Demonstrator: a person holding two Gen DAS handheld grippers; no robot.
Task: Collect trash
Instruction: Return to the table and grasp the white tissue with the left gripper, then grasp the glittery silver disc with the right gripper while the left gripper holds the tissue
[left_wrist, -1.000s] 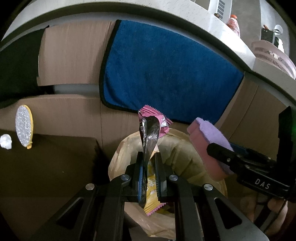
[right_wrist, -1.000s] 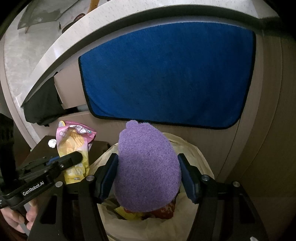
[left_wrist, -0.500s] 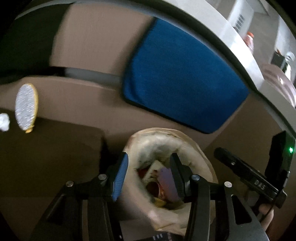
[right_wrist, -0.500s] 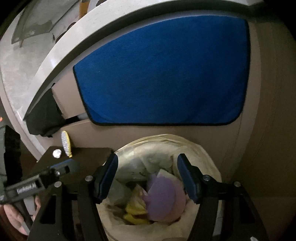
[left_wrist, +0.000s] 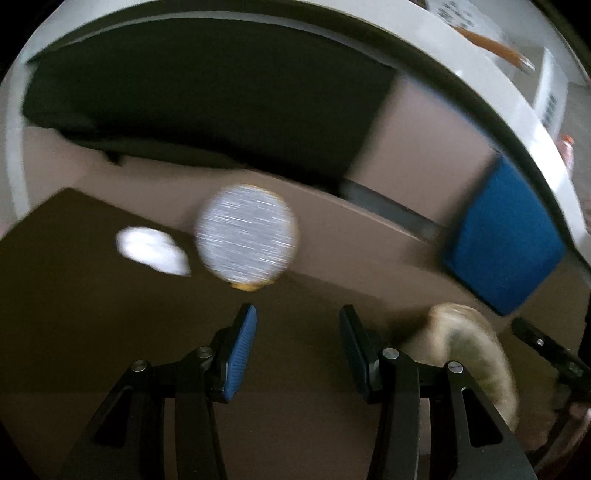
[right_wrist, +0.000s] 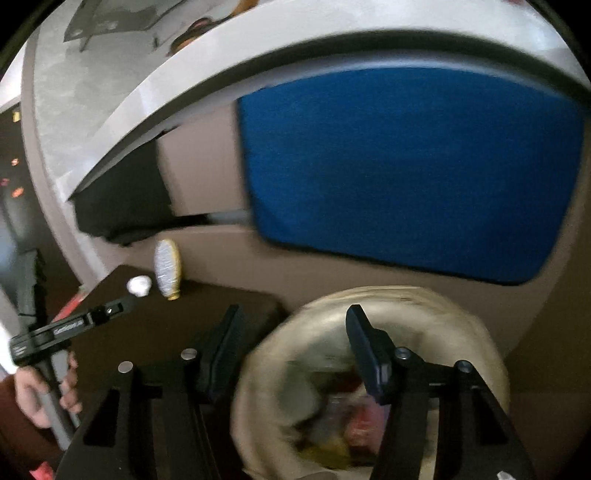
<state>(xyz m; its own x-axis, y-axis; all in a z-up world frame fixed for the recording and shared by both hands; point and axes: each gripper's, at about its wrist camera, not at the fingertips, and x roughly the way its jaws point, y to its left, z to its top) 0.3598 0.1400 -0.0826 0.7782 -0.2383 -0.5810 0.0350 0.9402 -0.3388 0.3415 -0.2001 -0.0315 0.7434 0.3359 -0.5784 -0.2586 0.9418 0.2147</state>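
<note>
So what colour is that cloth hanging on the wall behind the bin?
Deep blue. The cloth shows best in the right wrist view, above the bin.

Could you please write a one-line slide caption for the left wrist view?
Empty left tongs, open, face a round silver scouring pad and crumpled white paper ball on the dark brown table.

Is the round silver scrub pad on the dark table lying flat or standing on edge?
Standing on edge. The round silver scrub pad rests on its rim on the dark table, leaning toward the beige cabinet front behind it.
</note>
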